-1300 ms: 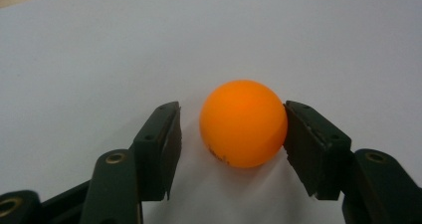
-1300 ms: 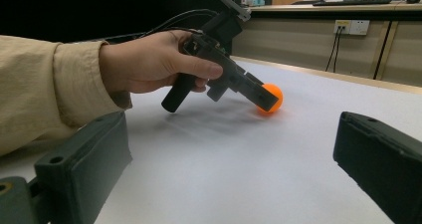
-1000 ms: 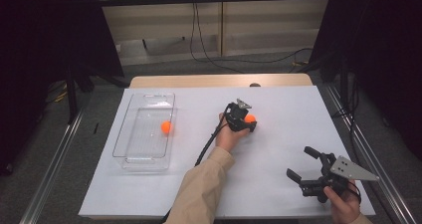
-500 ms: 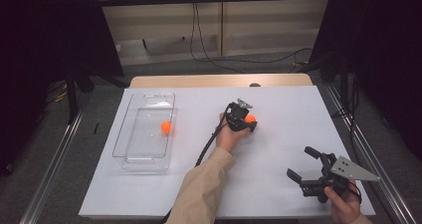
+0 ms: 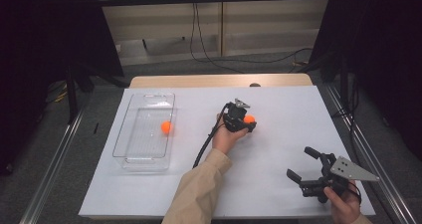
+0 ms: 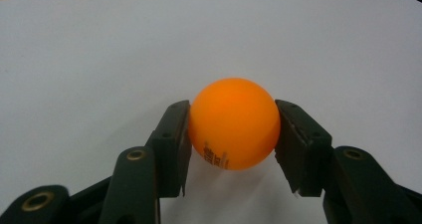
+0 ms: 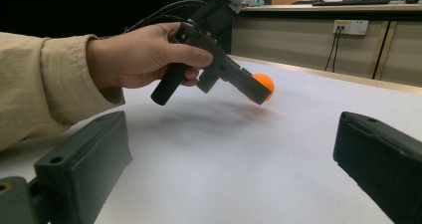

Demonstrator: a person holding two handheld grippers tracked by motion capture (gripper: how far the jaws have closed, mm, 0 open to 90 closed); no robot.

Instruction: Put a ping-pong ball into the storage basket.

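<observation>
Left gripper (image 5: 247,120) is clamped on an orange ball (image 6: 234,123), one pad on each side at about the ball's widest line. Its jaws have just been closing and now sit tight on the ball. Right gripper (image 5: 304,163) stands wide with nothing between the jaws, parked near the table's front right edge, well apart from the ball.

Ball location: about mid-table, right of the clear tray (image 5: 144,157), well apart from it. In the right gripper view it looks at or barely off the white table (image 5: 278,194); can't tell which.

Risks, my read:
- The ball is smooth, hard and round, and the pads are flat, so contact is two small patches. Any twist or jerk on the way over could make it squirt out forward or drop.
- If it drops, it bounces and rolls; the table has no lip, so it could go off the edge.
- Squeezing harder to compensate may just pop it out.
- A release from high over the tray means a bounce back out over the low walls, or a knock on the ball already there.

Tray: clear, shallow, rectangular, left of the held ball. It holds a second orange ball (image 5: 166,127), lying near its right wall, about mid-length. Nothing else in it that I can see.
</observation>
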